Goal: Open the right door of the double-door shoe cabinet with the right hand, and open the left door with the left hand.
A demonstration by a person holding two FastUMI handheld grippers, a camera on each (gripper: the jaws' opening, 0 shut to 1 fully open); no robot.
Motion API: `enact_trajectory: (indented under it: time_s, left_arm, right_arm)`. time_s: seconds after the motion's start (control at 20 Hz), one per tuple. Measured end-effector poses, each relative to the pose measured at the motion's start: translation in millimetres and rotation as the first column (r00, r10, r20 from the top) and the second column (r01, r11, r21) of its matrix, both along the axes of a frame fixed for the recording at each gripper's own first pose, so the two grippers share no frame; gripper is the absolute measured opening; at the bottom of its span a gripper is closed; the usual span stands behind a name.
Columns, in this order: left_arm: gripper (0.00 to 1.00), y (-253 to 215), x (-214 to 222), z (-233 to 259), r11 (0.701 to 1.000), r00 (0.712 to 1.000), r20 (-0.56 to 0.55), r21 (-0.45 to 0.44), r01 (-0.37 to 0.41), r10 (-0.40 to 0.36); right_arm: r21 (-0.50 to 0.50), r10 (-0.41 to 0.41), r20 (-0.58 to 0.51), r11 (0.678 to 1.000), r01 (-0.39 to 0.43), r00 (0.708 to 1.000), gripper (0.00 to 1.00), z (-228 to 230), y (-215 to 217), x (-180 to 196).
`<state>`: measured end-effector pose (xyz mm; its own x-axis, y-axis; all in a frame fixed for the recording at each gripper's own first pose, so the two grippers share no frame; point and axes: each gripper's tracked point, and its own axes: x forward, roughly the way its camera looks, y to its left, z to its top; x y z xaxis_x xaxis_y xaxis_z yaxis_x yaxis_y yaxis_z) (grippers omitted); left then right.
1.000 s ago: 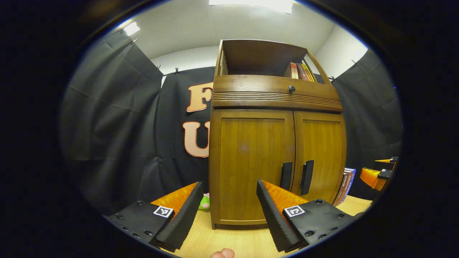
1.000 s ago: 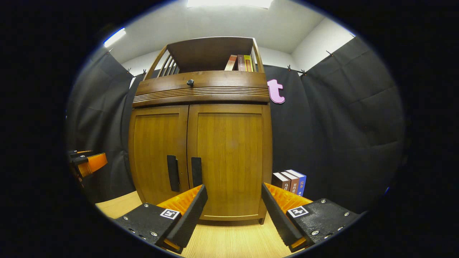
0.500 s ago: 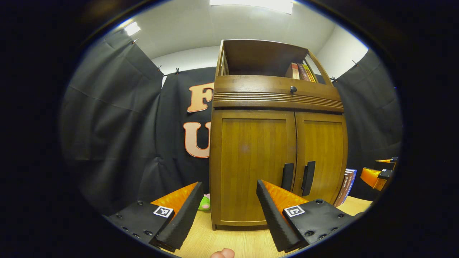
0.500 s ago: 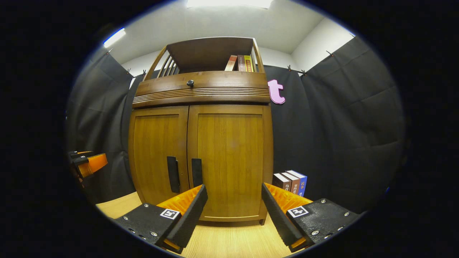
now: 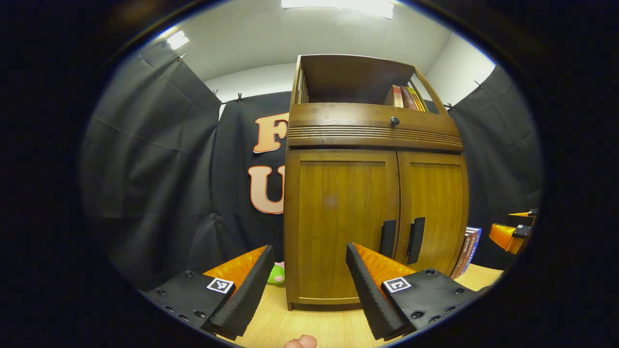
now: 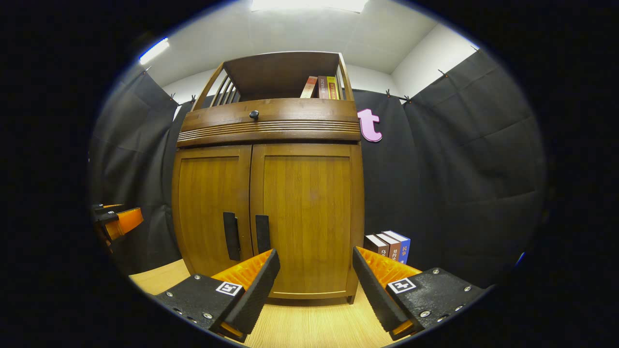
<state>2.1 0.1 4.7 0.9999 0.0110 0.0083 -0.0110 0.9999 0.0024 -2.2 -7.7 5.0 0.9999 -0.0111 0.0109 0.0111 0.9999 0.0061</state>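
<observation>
A wooden shoe cabinet (image 5: 367,135) (image 6: 271,125) stands on the light wood table, with both doors closed. The left door (image 5: 338,217) (image 6: 208,208) and right door (image 5: 435,208) (image 6: 309,212) each carry a black vertical handle by the centre seam: left handle (image 5: 387,238) (image 6: 230,236), right handle (image 5: 416,239) (image 6: 262,234). My left gripper (image 5: 304,285) is open, short of the left door. My right gripper (image 6: 314,285) is open, short of the right door. Each gripper also shows at the edge of the other's view: the right gripper (image 5: 511,234) and the left gripper (image 6: 116,222).
Books (image 6: 389,245) (image 5: 468,249) stand on the table right of the cabinet, and more books (image 5: 405,95) (image 6: 320,87) fill its top shelf. A drawer knob (image 5: 394,121) sits above the doors. A green toy (image 5: 276,273) lies left of the cabinet.
Both views shifted only slightly; the cabinet sits a touch lower in the right gripper view. Doors stay closed and both grippers stay open.
</observation>
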Motion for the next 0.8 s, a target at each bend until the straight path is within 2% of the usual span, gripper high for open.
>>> enact_trajectory:
  time_s: [0.45, 0.65, 0.8]
  left_arm:
    - [0.97, 3, -3, 2, 1.000, 1.000, 0.002, 0.001, -0.007, 0.007]
    - [0.96, -2, -6, 5, 1.000, 1.000, 0.005, 0.007, 0.009, -0.009]
    - [0.99, -6, -12, 8, 1.000, 1.000, 0.015, 0.011, 0.018, -0.019]
  right_arm:
    - [0.008, 0.006, 0.031, 1.000, -0.006, 1.000, 0.94, 14, -1, 2]
    - [0.045, 0.068, 0.073, 0.996, -0.071, 0.995, 0.93, 37, 17, 21]
    - [0.027, 0.100, 0.094, 0.994, -0.103, 0.991, 0.94, 48, 30, 49]
